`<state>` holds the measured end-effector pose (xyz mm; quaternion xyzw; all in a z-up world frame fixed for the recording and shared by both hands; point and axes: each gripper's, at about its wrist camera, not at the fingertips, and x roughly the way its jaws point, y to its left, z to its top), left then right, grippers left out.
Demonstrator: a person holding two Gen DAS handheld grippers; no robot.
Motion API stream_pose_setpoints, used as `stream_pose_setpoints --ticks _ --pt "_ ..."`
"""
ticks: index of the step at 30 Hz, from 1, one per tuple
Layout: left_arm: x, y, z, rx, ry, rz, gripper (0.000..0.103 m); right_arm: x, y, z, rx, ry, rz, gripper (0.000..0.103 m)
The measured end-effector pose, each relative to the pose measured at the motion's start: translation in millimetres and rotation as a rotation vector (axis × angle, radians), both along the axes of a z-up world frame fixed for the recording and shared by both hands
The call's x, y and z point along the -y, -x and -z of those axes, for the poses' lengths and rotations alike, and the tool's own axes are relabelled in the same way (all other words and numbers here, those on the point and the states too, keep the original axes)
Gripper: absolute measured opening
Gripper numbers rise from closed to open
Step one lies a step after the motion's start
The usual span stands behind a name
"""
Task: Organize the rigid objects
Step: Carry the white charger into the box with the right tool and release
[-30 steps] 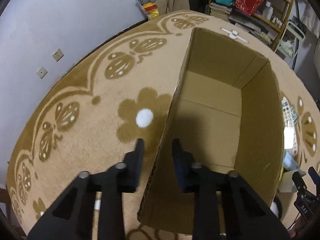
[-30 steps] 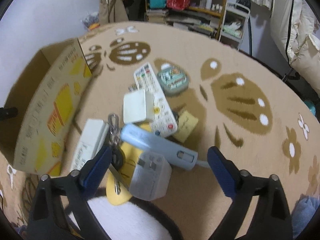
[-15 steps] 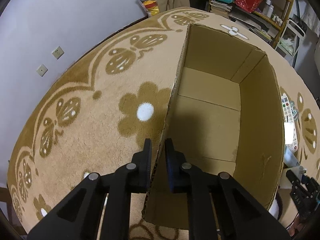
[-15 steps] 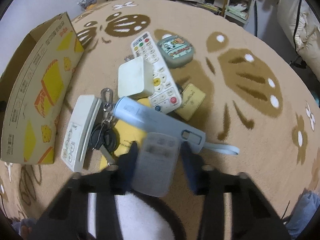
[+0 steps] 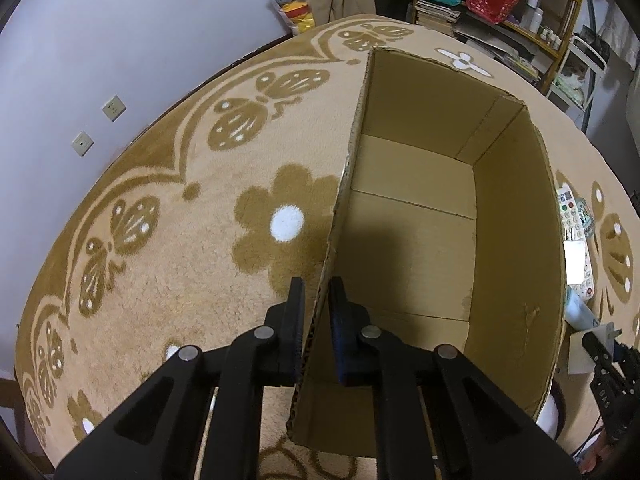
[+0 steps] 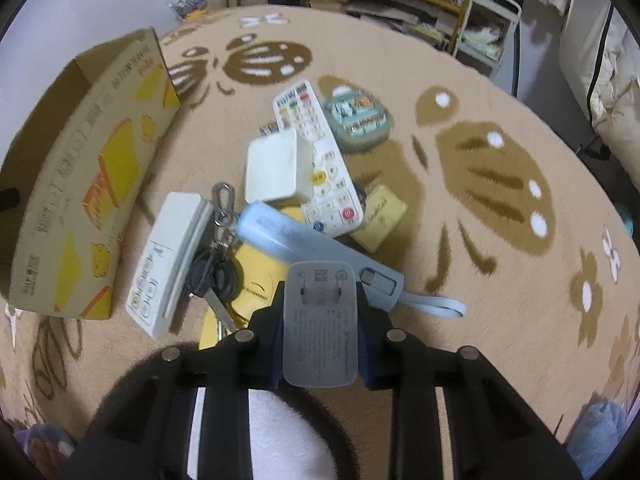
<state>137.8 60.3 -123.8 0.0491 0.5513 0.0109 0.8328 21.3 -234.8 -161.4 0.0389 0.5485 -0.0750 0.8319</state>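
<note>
While the left gripper (image 5: 317, 300) pinches the near left wall of the open cardboard box (image 5: 516, 216) — one finger outside, one inside, almost fully together — the right gripper (image 6: 320, 300) is closing on a grey plug adapter (image 6: 320, 328), its blue pads against both sides, prongs facing the camera. Beyond it on the patterned rug (image 6: 500, 240) lie a pale blue case (image 6: 304, 244), white remote (image 6: 316, 156), keys (image 6: 216, 272) and a white box (image 6: 276, 168), beside the carton.

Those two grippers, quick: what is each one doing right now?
Left gripper: shut on the cardboard box wall.
Right gripper: jaws closing on the grey charger.
</note>
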Motion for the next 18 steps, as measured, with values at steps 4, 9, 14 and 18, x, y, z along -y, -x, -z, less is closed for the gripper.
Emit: stream_pose_setpoints --ticks 4,9,14,18 --pt "-0.5 0.4 0.7 0.004 0.006 0.002 0.010 -7.2 3.3 -13.2 0.038 0.023 -0.010 0.030" --pt "-3.0 1.1 0.0 0.008 0.028 0.003 0.009 -13.2 3.4 -29.8 0.095 -0.031 -0.043 0.030" --pt "1.2 2.0 0.5 0.012 0.022 0.019 0.009 -27.0 -6.1 -49.0 0.152 -0.121 -0.099 0.030" --pt "3.4 1.4 1.4 0.011 0.025 0.027 0.009 -47.7 -10.9 -67.2 0.213 -0.078 -0.173 0.030"
